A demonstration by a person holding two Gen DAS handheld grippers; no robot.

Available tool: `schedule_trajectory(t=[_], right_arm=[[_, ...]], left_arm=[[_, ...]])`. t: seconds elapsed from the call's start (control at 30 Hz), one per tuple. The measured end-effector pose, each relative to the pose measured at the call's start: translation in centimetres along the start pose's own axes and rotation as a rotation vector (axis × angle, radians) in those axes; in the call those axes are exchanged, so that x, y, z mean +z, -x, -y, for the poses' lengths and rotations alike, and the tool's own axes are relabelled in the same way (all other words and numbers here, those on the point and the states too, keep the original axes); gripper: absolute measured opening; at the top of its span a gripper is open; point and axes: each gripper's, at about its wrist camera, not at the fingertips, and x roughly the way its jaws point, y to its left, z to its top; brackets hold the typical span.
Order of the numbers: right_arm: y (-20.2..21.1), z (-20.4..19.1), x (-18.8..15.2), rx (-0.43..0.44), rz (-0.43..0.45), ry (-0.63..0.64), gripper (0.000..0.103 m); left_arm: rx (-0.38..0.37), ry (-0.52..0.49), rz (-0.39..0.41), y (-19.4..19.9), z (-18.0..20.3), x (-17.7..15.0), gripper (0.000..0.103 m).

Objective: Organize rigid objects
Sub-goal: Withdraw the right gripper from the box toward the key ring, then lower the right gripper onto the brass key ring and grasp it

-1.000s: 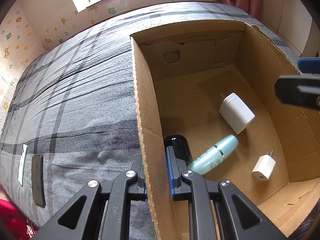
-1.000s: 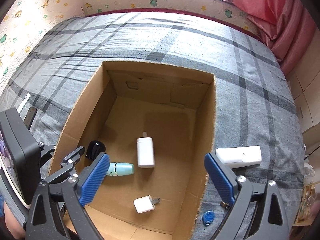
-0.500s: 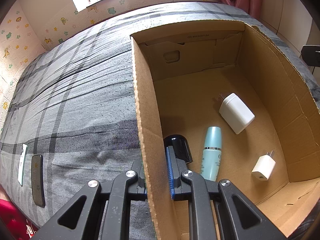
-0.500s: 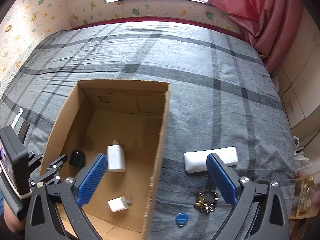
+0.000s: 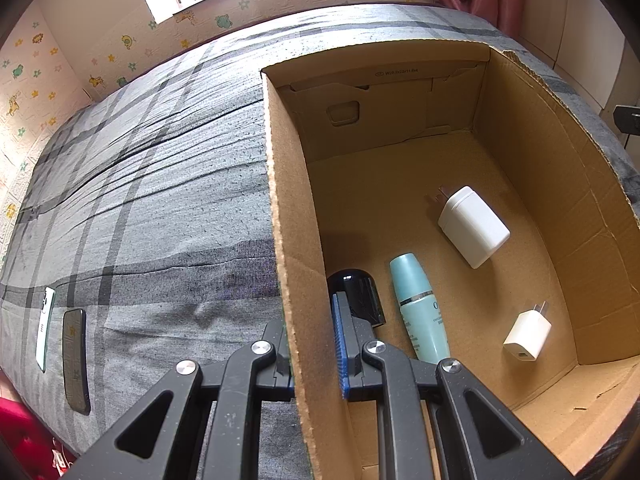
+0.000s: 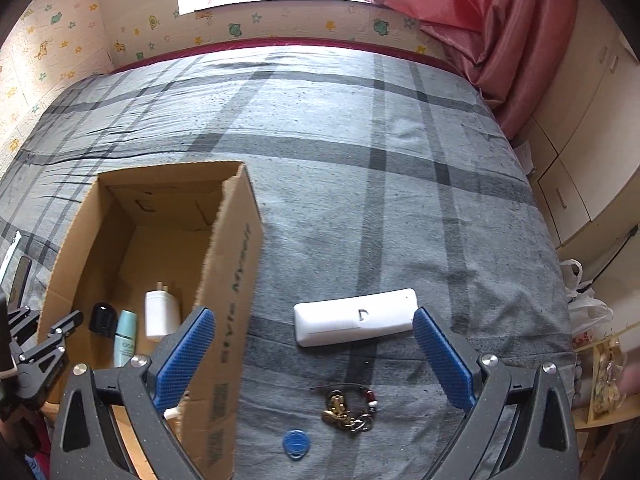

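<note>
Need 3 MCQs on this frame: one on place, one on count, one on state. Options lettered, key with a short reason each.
1. Where does the white remote lie?
A. in the cardboard box
B. on the bedspread, outside the box
C. in the right gripper's grip

2. How many white chargers lie in the cardboard box?
A. one
B. two
C. four

3. What is the left gripper doing?
A. hanging open
B. holding the teal bottle
C. clamping the box wall

Key:
1 B: it rests on the grey plaid bedspread beyond the open right gripper.
2 B: a large charger and a small charger.
3 C: its pads pinch the cardboard edge.
</note>
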Motion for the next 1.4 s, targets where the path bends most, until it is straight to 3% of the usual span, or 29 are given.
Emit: schedule_trajectory(t=[0.63,1.4], right_arm=[[-6.8,5.6,-4.9,-0.029,-0.104,-0.100,0.101],[-10.2,5.1,-10.8,-0.053,-0.207,-0.138,0.101]], left_arm=[[0.017,-0.004,-0.001,0.4,0.7,0.1,0.015],[0.024,-0.001,0.004,0.7,0.8,0.1,0.015]])
